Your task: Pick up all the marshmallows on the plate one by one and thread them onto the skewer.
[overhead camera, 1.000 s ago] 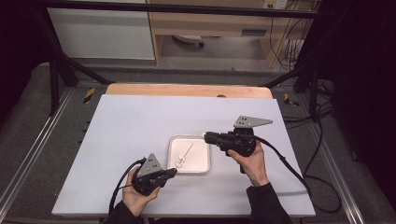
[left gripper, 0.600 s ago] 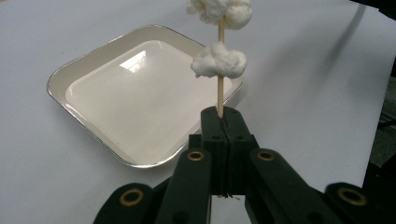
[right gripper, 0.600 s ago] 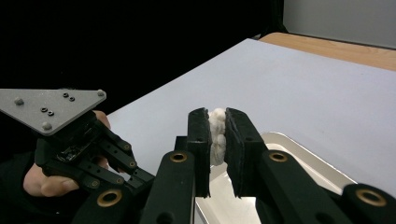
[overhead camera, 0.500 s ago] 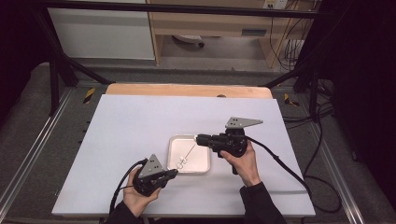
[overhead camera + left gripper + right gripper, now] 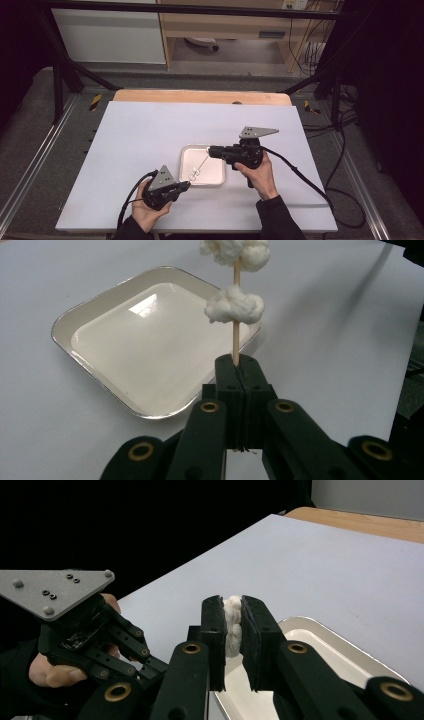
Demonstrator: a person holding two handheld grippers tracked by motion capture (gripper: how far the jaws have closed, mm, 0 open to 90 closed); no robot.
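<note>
My left gripper (image 5: 187, 184) sits near the table's front, shut on the base of a thin wooden skewer (image 5: 201, 161) that slants up over a white square tray (image 5: 216, 172). In the left gripper view the jaws (image 5: 239, 365) pinch the skewer (image 5: 236, 337), which has a white fluffy piece (image 5: 234, 306) threaded on it and another (image 5: 235, 251) higher up. My right gripper (image 5: 211, 150) reaches in from the right at the skewer's far end. In its own view it (image 5: 231, 605) is shut on a white fluffy piece (image 5: 232, 627).
The white table top (image 5: 150, 135) has bare room to the left and behind the tray. A wooden board edge (image 5: 200, 96) runs along the back. Cables trail off the front left and off the right side. In the right gripper view the left gripper's body (image 5: 95, 640) shows below left.
My right gripper has shifted a little to the left, closer over the tray and the skewer's far end. The left gripper has stayed put.
</note>
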